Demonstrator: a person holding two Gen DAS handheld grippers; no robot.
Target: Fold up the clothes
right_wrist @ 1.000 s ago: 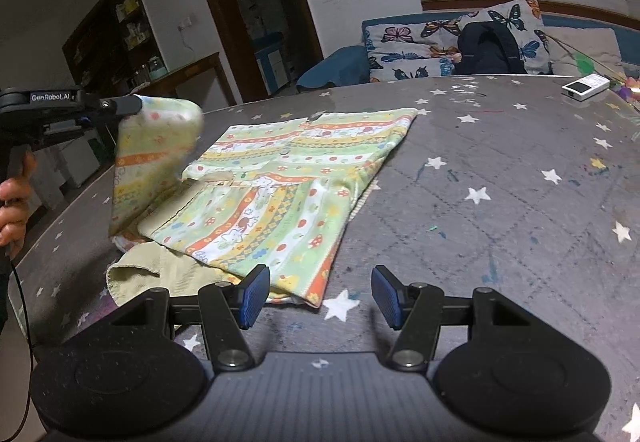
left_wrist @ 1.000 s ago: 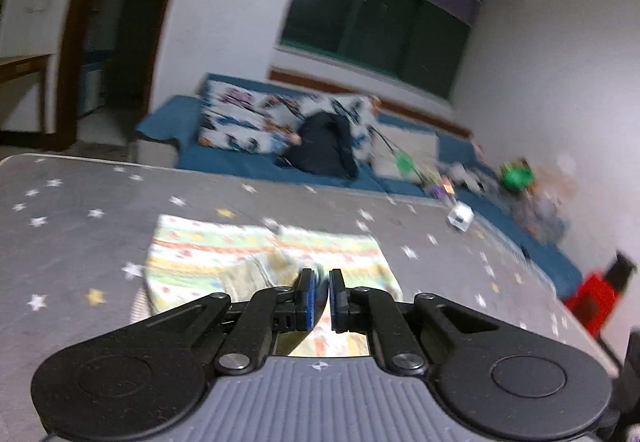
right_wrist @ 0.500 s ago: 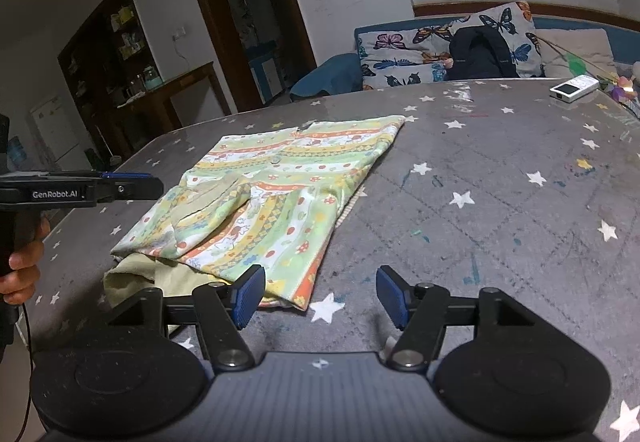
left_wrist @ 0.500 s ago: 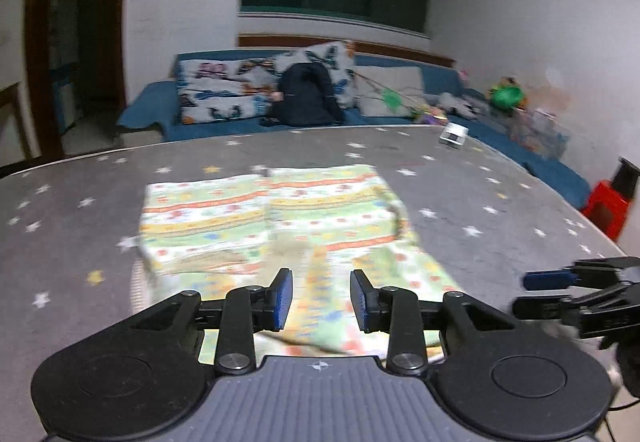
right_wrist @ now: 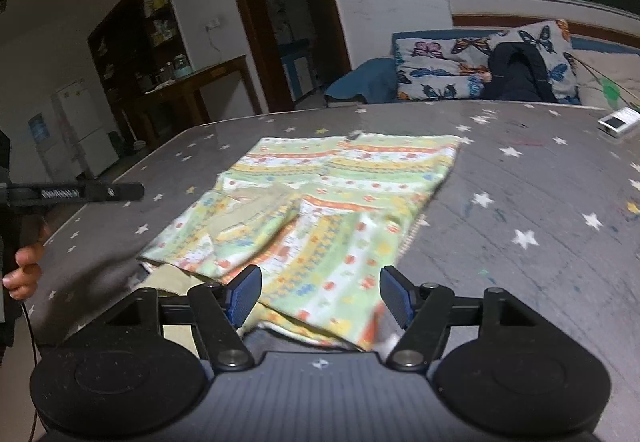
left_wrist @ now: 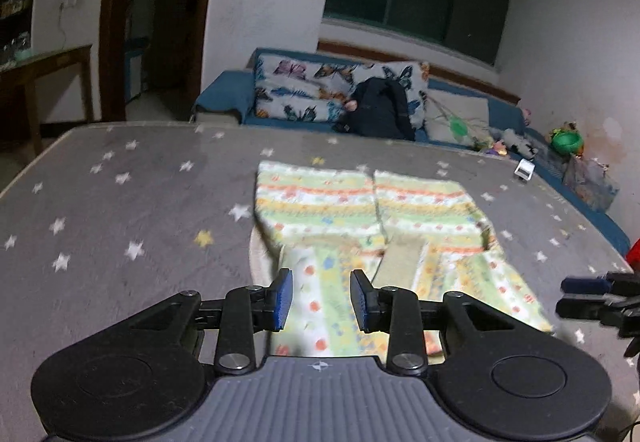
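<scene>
Clothes: a striped patterned garment [left_wrist: 372, 226] lies partly folded on the star-printed worktop [left_wrist: 132, 202], its near hem hidden behind both released claws, left claw [left_wrist: 320, 300] and right claw [right_wrist: 320, 296], the right's jaws just widening.

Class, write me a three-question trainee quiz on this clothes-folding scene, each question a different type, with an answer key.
1. True or false: the left gripper is clamped on the striped, green-and-orange patterned garment.
2. What does the garment lie on? A) blue sofa B) grey star-patterned table C) floor
3. Fill in: the small white device sits near the table's ____ edge.

Key: 1 false, both grippers open; 2 B; 3 far.
</scene>
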